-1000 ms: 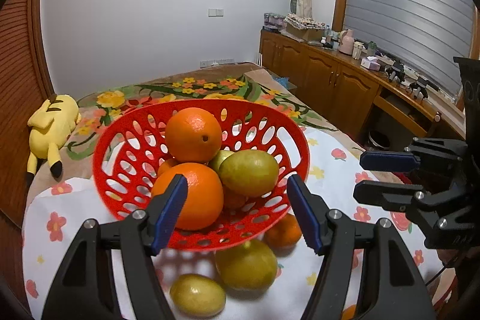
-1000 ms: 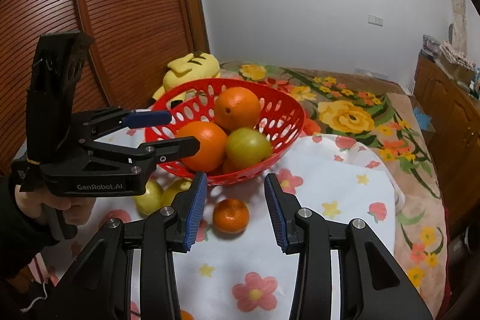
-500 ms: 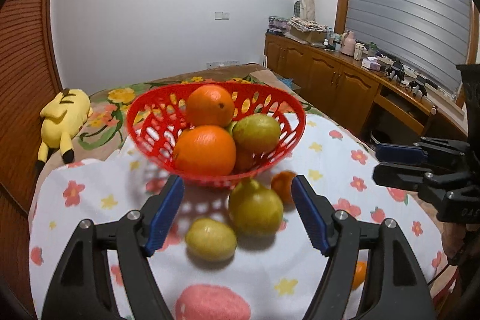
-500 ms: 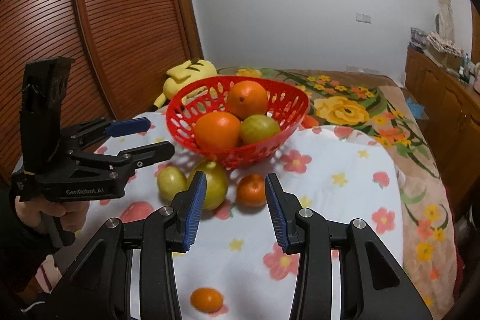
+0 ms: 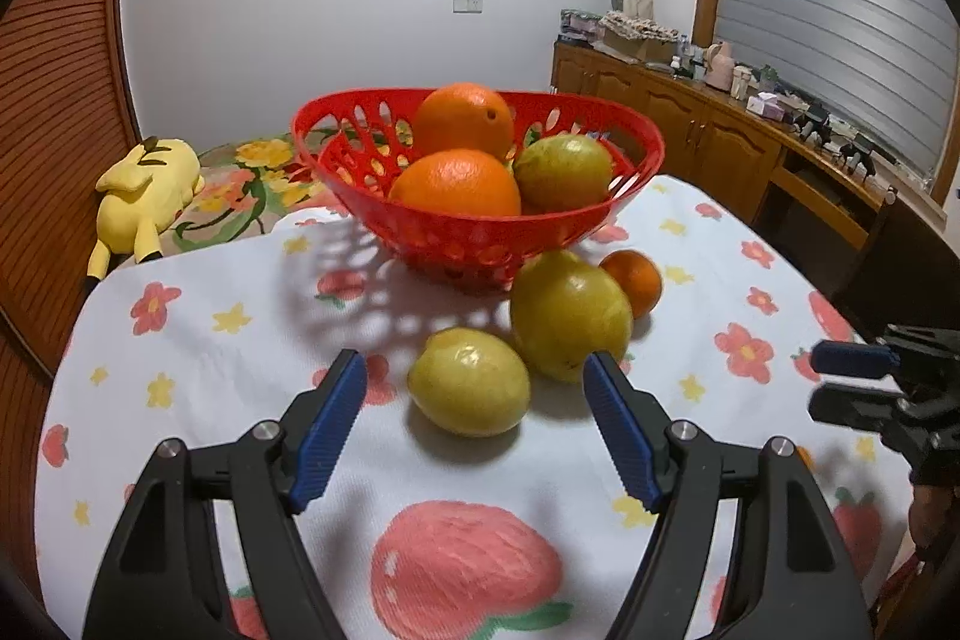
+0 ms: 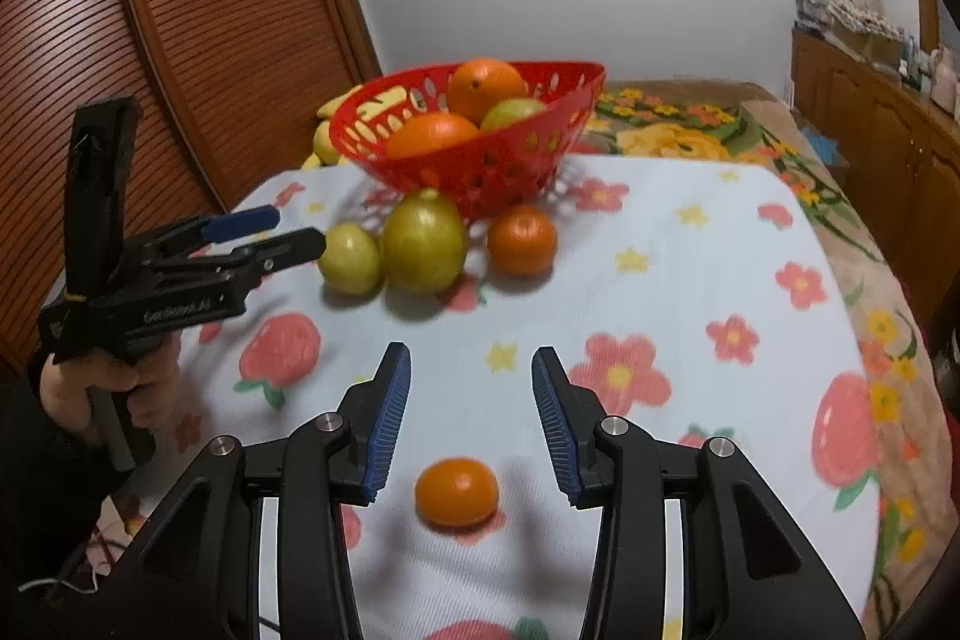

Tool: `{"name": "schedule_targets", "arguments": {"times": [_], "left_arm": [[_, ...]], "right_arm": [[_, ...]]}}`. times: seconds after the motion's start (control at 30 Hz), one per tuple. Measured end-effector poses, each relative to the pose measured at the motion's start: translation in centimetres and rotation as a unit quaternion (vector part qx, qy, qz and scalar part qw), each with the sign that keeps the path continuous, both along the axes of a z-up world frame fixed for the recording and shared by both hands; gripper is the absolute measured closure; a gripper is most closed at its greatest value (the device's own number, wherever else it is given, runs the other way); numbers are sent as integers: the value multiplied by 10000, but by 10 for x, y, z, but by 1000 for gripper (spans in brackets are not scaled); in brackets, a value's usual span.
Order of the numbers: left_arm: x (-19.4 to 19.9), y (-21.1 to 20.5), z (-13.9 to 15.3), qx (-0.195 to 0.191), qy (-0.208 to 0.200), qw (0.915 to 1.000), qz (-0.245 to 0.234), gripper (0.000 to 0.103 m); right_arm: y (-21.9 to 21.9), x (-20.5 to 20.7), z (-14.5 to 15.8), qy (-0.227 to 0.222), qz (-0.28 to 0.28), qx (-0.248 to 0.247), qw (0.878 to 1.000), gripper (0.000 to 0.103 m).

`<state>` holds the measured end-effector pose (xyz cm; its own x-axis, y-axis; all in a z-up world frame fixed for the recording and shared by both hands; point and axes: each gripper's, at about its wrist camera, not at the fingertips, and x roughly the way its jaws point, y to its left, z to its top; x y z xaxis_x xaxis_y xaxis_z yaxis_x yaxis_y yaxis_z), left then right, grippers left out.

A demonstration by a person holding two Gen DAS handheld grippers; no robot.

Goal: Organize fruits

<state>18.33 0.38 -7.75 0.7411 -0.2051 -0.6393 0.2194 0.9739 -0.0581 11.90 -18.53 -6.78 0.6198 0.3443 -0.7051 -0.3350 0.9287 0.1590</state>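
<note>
Glossy plastic basket, matt cloth tablecloth

Red basket; white floral tablecloth; blue-padded tongs.

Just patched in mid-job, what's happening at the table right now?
A person holds a set of tongs in each hand over a floral tablecloth. The left tongs are open in front of a small yellow-green lemon. The right tongs are opening above a small orange mandarin, touching nothing. A red perforated plastic basket already holds oranges and a green fruit; four fruits are outside it.
</note>
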Motion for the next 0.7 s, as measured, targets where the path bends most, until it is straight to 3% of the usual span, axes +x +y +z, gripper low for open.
{"name": "schedule_targets", "arguments": {"times": [0.33, 0.7], "left_arm": [[6, 5, -18, 30, 39, 9999, 110, 28], [6, 6, -18, -38, 23, 10000, 78, 28]], "right_arm": [[8, -11, -23, 190, 17, -112, 9998, 58], [9, -18, -37, 421, -11, -271, 9987, 56]]}}
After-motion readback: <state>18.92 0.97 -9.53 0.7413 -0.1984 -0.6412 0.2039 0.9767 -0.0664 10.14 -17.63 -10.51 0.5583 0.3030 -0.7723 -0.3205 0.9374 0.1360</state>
